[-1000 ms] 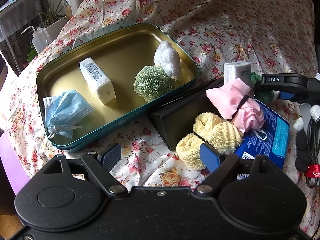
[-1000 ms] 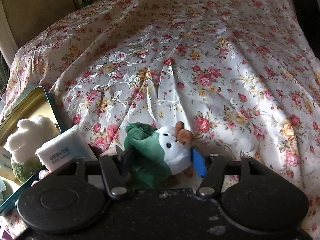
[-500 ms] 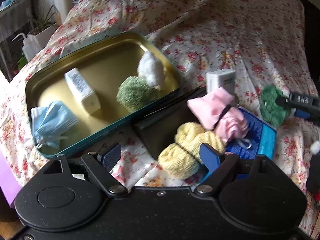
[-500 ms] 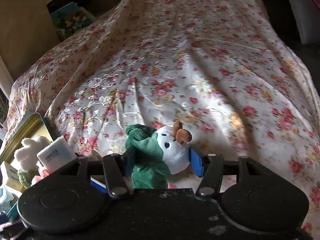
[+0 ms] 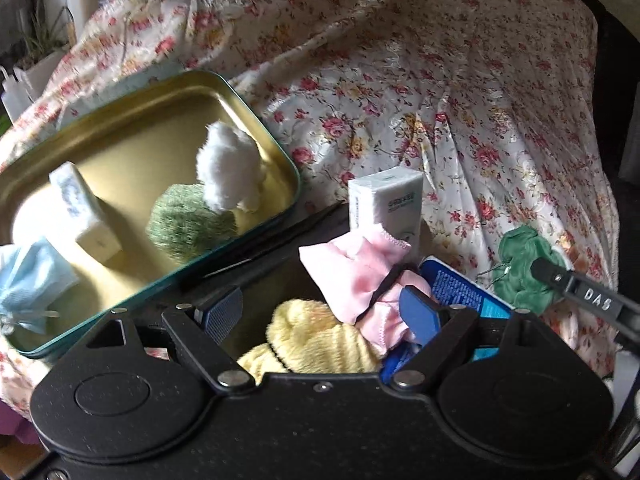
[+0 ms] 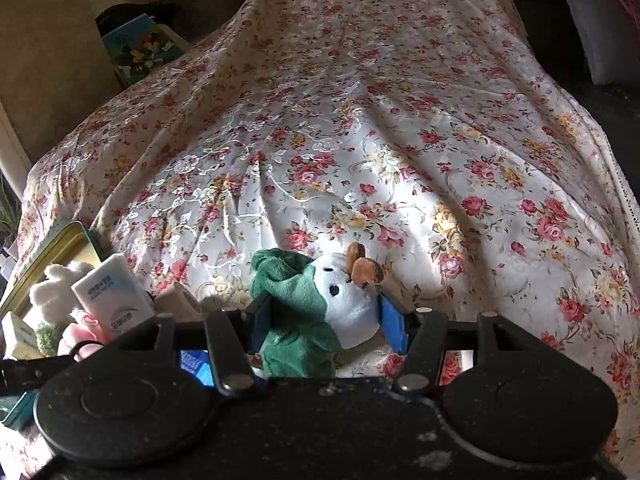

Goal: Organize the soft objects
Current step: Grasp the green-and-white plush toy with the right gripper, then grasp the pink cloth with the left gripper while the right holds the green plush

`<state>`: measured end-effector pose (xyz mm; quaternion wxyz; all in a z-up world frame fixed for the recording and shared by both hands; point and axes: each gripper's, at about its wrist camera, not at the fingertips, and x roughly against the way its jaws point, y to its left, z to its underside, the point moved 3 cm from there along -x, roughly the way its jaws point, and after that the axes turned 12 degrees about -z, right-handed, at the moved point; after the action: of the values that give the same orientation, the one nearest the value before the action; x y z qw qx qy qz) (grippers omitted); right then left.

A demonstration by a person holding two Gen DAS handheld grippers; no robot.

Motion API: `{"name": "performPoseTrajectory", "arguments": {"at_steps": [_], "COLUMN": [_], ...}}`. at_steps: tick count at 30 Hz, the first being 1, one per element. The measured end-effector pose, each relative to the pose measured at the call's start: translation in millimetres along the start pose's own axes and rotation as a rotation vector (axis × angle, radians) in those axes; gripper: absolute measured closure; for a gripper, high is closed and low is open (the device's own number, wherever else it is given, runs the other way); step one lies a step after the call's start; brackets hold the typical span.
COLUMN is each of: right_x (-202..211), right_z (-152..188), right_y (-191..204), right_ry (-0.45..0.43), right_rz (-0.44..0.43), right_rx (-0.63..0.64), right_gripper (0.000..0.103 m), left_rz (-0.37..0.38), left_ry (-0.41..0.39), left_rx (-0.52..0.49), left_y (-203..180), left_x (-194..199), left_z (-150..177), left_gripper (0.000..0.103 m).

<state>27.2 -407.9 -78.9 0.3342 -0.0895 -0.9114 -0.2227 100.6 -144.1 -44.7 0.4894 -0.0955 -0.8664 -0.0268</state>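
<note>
Two grippers work: our right gripper [image 6: 326,322] stays clamped on the plush toy [image 6: 316,308], so we keep it squeezed toward the tin tray [image 5: 280,148]; left gripper [image 5: 320,312] hovers apart.

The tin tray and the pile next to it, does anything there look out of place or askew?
The tin tray looks orderly. Beside it, the white tissue pack stands tilted on end, propped behind the pink cloth, while the one in the tray lies flat.

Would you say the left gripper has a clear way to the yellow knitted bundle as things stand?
Probably yes. The left gripper stands open with nothing in it, and the yellow knitted bundle lies right below its fingertips. Only the pink cloth rests against the bundle's far edge.
</note>
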Motion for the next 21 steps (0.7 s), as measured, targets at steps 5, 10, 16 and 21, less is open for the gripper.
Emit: {"name": "performPoseTrajectory", "arguments": {"at_steps": [5, 10, 16, 21], "right_x": [-11.0, -12.7, -16.1, -14.3], "right_z": [13.3, 17.3, 17.9, 17.6], "right_y": [-12.1, -6.7, -5.1, -5.4], "right_ry": [0.028, 0.021, 0.027, 0.026], "right_rz": [0.035, 0.048, 0.054, 0.054], "right_rx": [-0.028, 0.022, 0.026, 0.027], "right_gripper": [0.047, 0.046, 0.045, 0.045], "left_rz": [0.005, 0.009, 0.017, 0.075], "left_ry": [-0.024, -0.011, -0.020, 0.009], "left_rx": [-0.005, -0.026, -0.080, -0.081], "left_y": [-6.3, -13.7, -23.8, -24.5], "left_x": [-0.3, -8.6, -7.7, -7.8], "left_z": [-4.1, -3.3, 0.4, 1.5], "left_gripper": [0.012, 0.012, 0.028, 0.054]}}
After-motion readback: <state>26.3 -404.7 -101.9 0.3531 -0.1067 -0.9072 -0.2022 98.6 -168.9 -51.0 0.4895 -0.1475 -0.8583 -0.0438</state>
